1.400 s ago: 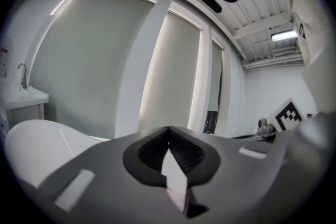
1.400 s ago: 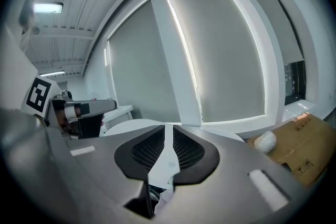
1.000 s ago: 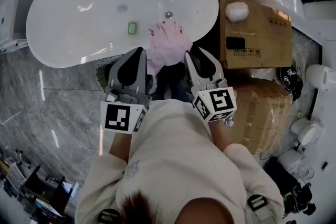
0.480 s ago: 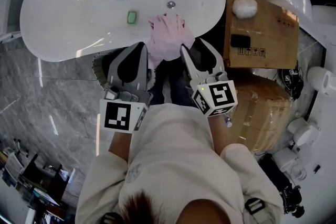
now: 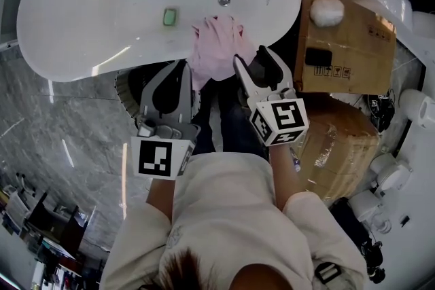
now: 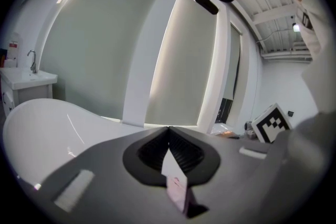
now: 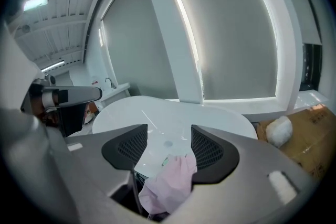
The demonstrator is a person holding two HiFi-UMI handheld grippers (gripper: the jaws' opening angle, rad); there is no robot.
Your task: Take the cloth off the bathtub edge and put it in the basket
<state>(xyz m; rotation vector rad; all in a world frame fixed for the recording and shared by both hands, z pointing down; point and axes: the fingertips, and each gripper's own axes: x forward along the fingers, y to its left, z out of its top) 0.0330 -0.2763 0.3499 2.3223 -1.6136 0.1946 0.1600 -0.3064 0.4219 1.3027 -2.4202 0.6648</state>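
A pink cloth [image 5: 216, 49] hangs over the near edge of the white bathtub [image 5: 102, 17]. My right gripper [image 5: 252, 57] is open just right of the cloth, level with its lower part. Its jaws have just been opening, and the cloth [image 7: 169, 182] shows between and beyond them, untouched by the pads. My left gripper [image 5: 181, 66] is shut and empty, just left of the cloth. Only a sliver of pink [image 6: 176, 191] shows below the closed tips of the left gripper [image 6: 168, 128]. A dark round basket [image 5: 124, 87] sits on the floor, partly hidden under the left gripper.
Cardboard boxes [image 5: 343, 44] stand right of the tub, with a white fluffy ball [image 5: 327, 11] on the upper one. A small green item [image 5: 169, 16] and the drain [image 5: 223, 1] lie inside the tub. Grey marble floor [image 5: 61, 125] spreads to the left.
Both grippers have sunk lower beside the cloth. The right gripper's jaws have spread wider. The cloth still hangs on the tub edge.
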